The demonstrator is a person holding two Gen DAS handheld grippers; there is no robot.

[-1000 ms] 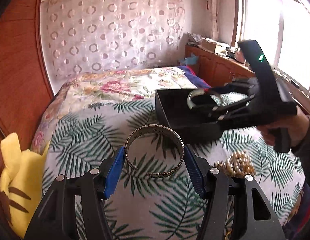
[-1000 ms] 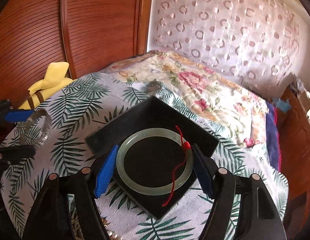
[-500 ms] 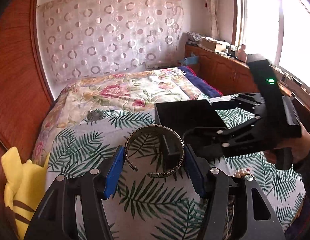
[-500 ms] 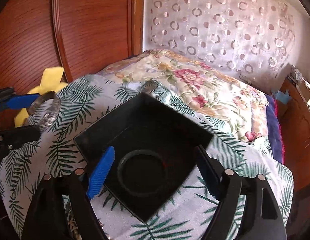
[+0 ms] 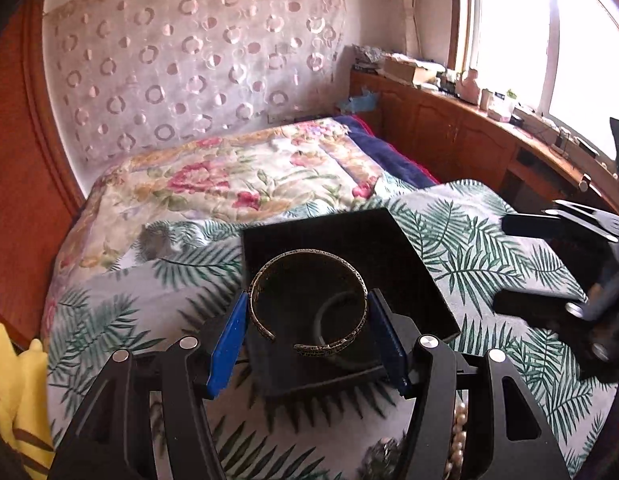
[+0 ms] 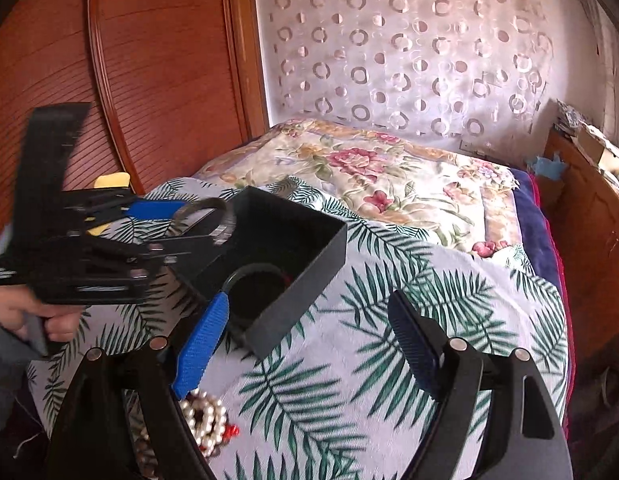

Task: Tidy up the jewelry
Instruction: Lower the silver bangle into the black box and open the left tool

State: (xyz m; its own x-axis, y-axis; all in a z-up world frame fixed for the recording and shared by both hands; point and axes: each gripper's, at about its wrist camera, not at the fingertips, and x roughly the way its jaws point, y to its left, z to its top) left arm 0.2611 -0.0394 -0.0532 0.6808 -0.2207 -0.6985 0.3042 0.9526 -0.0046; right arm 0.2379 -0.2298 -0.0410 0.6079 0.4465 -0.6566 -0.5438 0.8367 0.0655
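My left gripper (image 5: 307, 334) is shut on an open silver cuff bangle (image 5: 307, 300) and holds it over the black jewelry box (image 5: 405, 256) on the palm-leaf cloth. In the right wrist view the left gripper (image 6: 177, 220) and the bangle (image 6: 201, 214) hang at the box's (image 6: 309, 264) left rim. A pale green jade bangle (image 6: 253, 270) with a red cord lies inside the box. My right gripper (image 6: 309, 344) is open and empty, just right of the box. A pearl bead string (image 6: 203, 420) lies below it.
The palm-leaf cloth (image 6: 389, 360) covers the near end of a floral bed (image 5: 237, 176). A yellow plush toy (image 5: 13, 396) lies at the left. Wooden cabinets (image 5: 469, 136) under a window run along the right. Pearls (image 5: 457, 432) lie by my left gripper.
My right gripper let go of the jade bangle into the box and drew back to the right. My left gripper carried the silver bangle forward over the box.
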